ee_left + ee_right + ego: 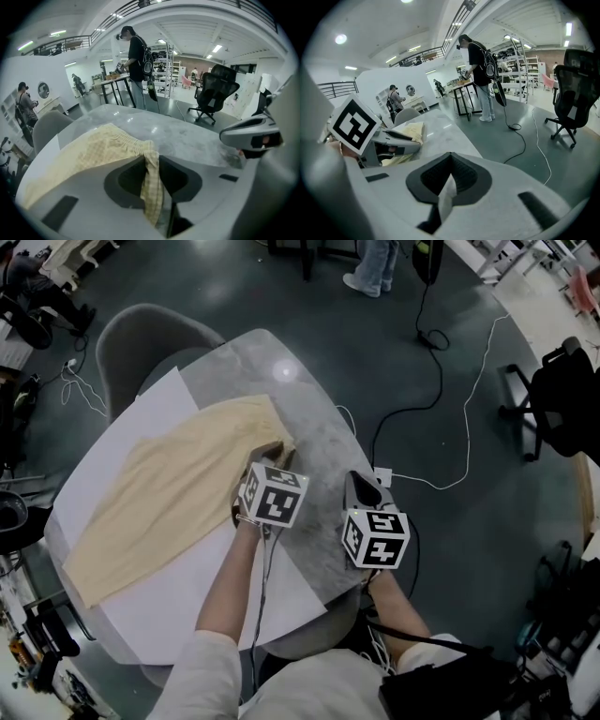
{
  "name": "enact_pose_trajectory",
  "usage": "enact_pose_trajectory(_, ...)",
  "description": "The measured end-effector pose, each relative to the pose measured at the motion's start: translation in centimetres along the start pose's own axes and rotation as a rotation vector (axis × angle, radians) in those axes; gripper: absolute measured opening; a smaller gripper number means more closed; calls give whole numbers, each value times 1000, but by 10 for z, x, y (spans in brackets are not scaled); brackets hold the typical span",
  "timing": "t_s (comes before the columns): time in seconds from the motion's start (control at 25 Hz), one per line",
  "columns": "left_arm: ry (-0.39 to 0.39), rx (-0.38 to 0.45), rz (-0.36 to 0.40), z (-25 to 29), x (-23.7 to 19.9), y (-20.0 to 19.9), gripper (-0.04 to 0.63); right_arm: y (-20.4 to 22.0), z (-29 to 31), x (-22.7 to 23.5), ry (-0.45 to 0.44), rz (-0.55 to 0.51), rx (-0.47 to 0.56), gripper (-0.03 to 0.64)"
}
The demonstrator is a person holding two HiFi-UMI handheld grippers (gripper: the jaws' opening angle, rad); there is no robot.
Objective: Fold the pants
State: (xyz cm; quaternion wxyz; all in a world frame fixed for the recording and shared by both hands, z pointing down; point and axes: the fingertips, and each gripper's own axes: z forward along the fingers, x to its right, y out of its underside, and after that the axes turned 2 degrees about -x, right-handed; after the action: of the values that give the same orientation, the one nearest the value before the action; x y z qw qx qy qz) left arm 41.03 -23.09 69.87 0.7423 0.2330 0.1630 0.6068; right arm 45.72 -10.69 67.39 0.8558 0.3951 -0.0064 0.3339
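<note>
Far left of head view: a big white paper sheet lies on the round grey worktop. A grey chair is tucked in at the worktop's upper left edge.

On the paper lie the pale yellow checked pants, flat & slanted. One end is at lower left. The stretchy waistband is at upper middle, partly past the paper on bare worktop.

Middle: the left tongs are clamped on the pants. In the left gripper view a fold of cloth at the waistband end is squeezed btw the two pads & runs down into the gap. The rest of the pants spreads away to the left on the worktop.

Next over: the right tongs sit just beside the left tongs, over bare worktop near its edge, apart from the pants. In the right gripper view the jaws are together. A thin pale strip shows in the seam, can't tell what it is.

Far right: a white cable snakes over the dark floor, w/ a black office chair at the frame edge.
</note>
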Motion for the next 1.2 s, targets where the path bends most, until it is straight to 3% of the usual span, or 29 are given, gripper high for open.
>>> enact_pose_trajectory(0.12, -24, 24, 5, 1, 1, 1, 80, -1, 4, 1, -3, -4, 6, -8)
enact_pose_trajectory(0.36, 3, 82, -100, -7, 7, -5, 48, -12, 3, 10, -19, -38, 24, -8)
enact_pose_trajectory(0.52, -23, 136, -163, -38, 0, -7, 45, -31, -5, -4, -46, -84, 47, -8)
enact_pose_trajectory(0.96, -85, 238, -328, -155, -37, 14, 44, -65, -64, -83, -111, -211, 105, -8)
enact_pose_trajectory(1.2, -144, 307, -383, -239, -80, 43, 45, -70, -97, -162, -160, -291, 118, -8)
